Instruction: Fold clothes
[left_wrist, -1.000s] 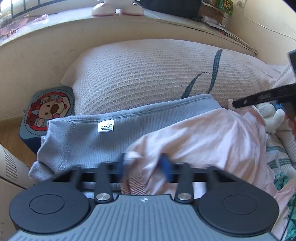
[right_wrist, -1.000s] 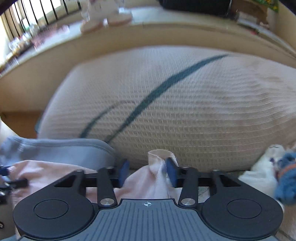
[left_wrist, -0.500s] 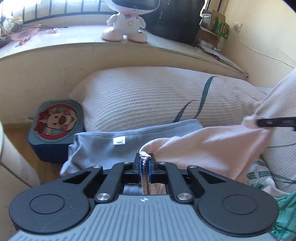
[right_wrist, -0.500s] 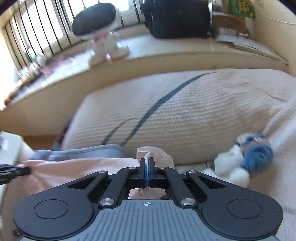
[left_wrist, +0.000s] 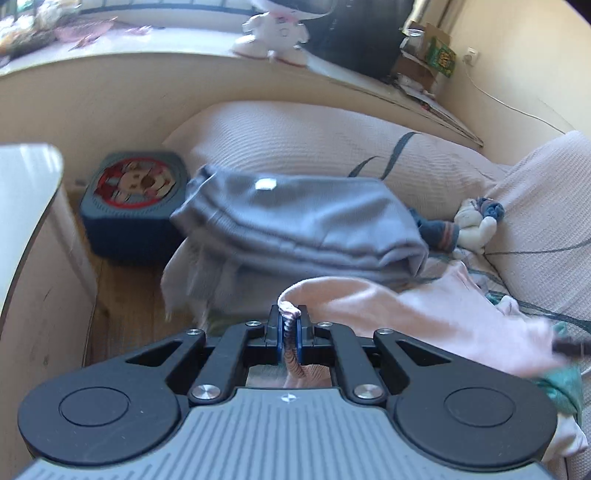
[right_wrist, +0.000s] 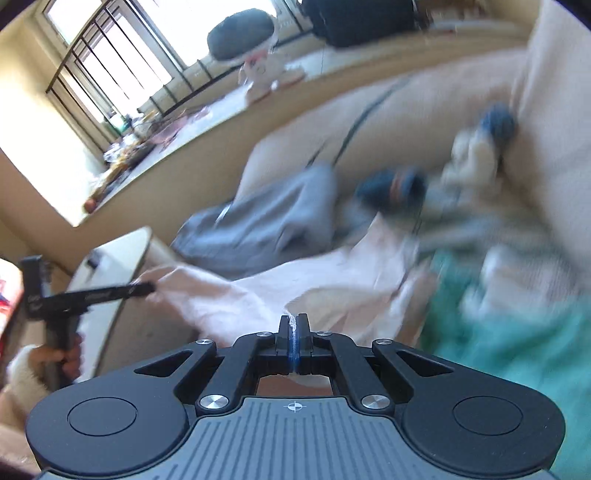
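Note:
A pale pink garment (left_wrist: 424, 314) hangs stretched between my two grippers above the bed. My left gripper (left_wrist: 290, 319) is shut on a bunched edge of it. My right gripper (right_wrist: 293, 325) is shut on another edge of the pink garment (right_wrist: 295, 288). In the right wrist view the left gripper (right_wrist: 147, 286) shows at the far left, pinching the cloth's corner, with a hand on its handle. A folded grey garment (left_wrist: 303, 221) with a white label lies against the pillow beyond the pink one.
A large waffle-weave pillow (left_wrist: 314, 144) lies along the ledge. A soft toy (left_wrist: 476, 225) and a dark blue sock (left_wrist: 437, 230) sit to the right. Green cloth (right_wrist: 517, 350) lies on the bed. A blue cartoon box (left_wrist: 133, 199) stands on the floor, beside a white table edge (left_wrist: 26, 192).
Both grippers closed on the pink garment, then pulled back and up from the pillow. The pink cloth came off the grey garment, which now lies uncovered.

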